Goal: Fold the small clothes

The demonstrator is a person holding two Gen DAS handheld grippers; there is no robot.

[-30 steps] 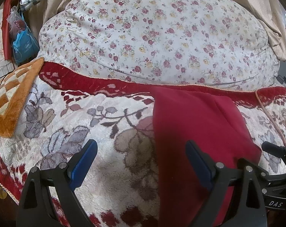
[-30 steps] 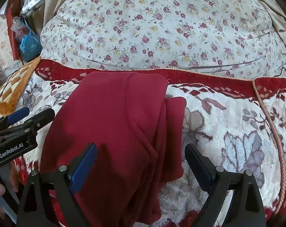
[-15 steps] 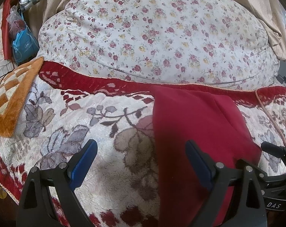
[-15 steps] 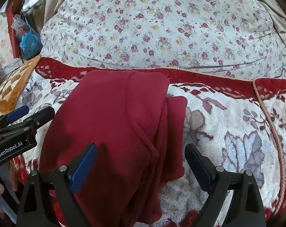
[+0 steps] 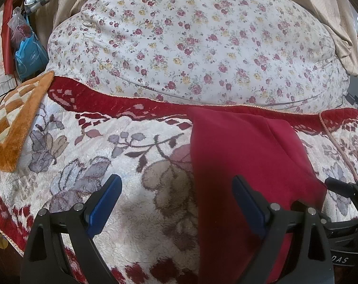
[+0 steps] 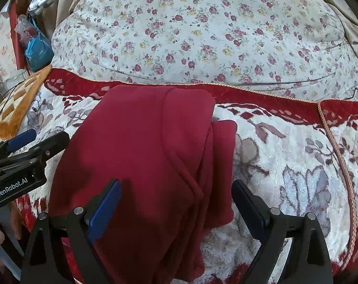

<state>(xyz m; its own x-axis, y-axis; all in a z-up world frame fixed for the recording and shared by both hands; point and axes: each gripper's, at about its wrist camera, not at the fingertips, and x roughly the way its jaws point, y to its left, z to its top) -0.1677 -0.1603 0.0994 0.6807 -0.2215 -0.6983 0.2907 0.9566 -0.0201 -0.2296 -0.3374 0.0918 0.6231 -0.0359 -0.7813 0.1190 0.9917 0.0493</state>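
Nearest, the right gripper (image 6: 176, 208) hangs with fingers spread over the near end of the folded red garment (image 6: 143, 156), whose long axis runs away toward the floral pillow (image 6: 202, 30), while the left gripper (image 5: 176, 203), also spread, straddles its left edge.

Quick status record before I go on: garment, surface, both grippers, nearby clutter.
garment: red garment, folded in layers, lying on the blanket
surface: floral plush blanket, red border
behind: flowered pillow
left gripper: open, empty, over the garment's left edge
right gripper: open, empty, above the garment
clutter: orange checked cloth, blue bag
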